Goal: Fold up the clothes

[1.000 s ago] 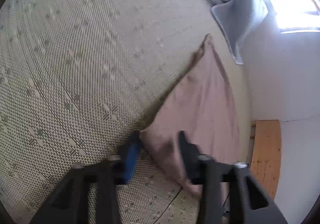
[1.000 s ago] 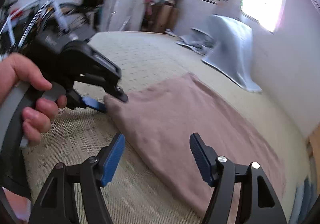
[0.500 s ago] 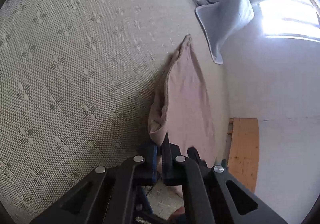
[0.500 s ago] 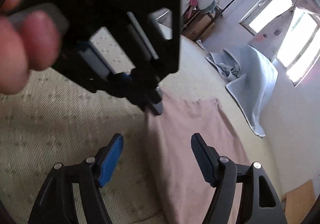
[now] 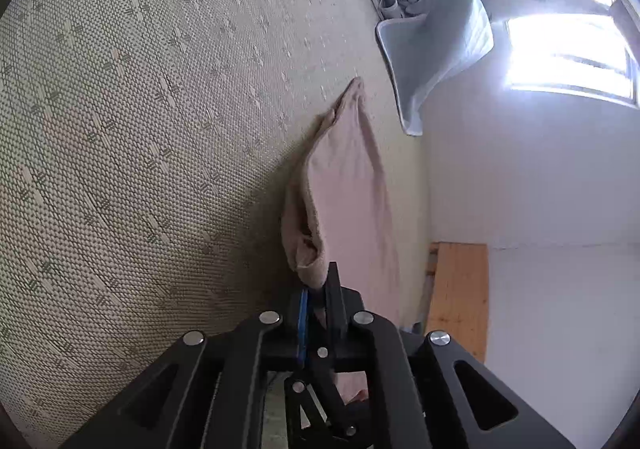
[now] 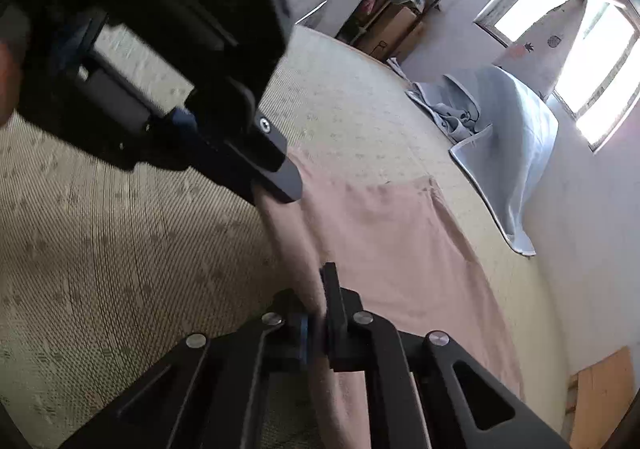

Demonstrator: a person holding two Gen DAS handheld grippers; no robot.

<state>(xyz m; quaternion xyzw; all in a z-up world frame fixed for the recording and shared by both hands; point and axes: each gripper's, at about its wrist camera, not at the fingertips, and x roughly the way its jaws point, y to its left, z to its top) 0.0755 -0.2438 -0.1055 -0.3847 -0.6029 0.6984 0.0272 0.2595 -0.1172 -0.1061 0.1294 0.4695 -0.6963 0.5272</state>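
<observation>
**Pink cloth pinched at two points along its near edge**

Pink cloth is lying on the woven mat, close to the mat's wall-side edge, with a grey blanket heaped further along that edge. The left gripper is clamping a bunched corner of the cloth and holding it just off the mat, so the fabric is drooping away from the pads in a loose fold; its jaws are easing apart very slightly, yet cloth is sitting between them. The right gripper is closed on the same near edge, a little further along, with fabric caught between its pads. Seen from the right wrist, the left gripper is hovering just beyond, both sharing one hem. Holding two points of one edge is probably meant to keep that edge straight, so the cloth can be carried over itself toward the far side for a first fold.
</observation>
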